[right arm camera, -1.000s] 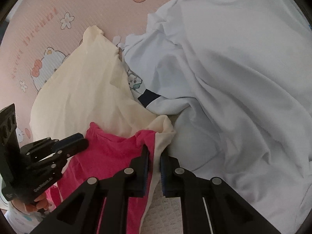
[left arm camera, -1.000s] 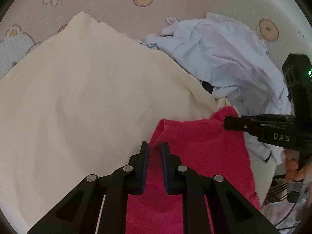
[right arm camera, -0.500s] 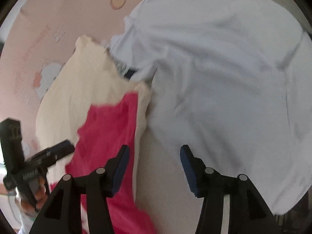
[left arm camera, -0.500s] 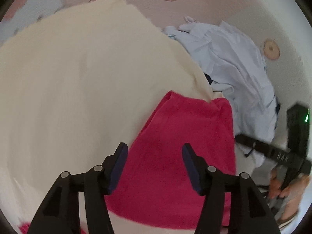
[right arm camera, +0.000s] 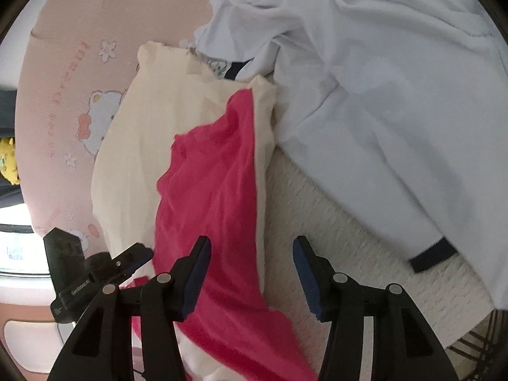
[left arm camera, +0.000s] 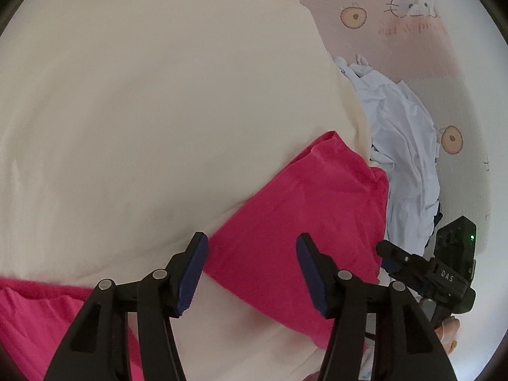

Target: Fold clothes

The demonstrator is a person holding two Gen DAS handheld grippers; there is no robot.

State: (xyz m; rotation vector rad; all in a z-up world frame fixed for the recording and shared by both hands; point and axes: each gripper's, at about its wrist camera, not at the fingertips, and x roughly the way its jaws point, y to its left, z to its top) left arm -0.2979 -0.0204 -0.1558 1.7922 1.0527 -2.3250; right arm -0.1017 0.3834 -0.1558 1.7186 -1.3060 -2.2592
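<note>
A pink cartoon-printed bed sheet (left arm camera: pixel 409 47) formed the background of the left wrist view, with a cream garment (left arm camera: pixel 158 111) spread broadly over it and a pink garment (left arm camera: pixel 301 206) laid across the cream one's near edge. The left gripper (left arm camera: pixel 250 270) was seen poised above the pink cloth with its jaws parted to a middling width and nothing pinched between them; the fabric lay below, untouched by the pads as far as could be told. A crumpled pale blue garment (left arm camera: pixel 403 146) was heaped just beside the pink one, and the right gripper (left arm camera: pixel 385 255) was visible at the right edge, near the pink cloth's far corner. In the right wrist view, the same printed sheet (right arm camera: pixel 73 95) was shown at the left, and a textured white cover (right arm camera: pixel 349 254) lay under the right gripper (right arm camera: pixel 252 270), whose jaws likewise stood half apart and empty. The pink garment (right arm camera: pixel 216 190) ran down the cream one (right arm camera: pixel 127 165), and the pale blue garment (right arm camera: pixel 381 95) was piled to the right. A fold of the pink garment was judged to have been laid down and let go. For the next move, a fresh pair of edges or corners would need to be chosen and pinched cleanly, without the cream layer beneath being caught.
</note>
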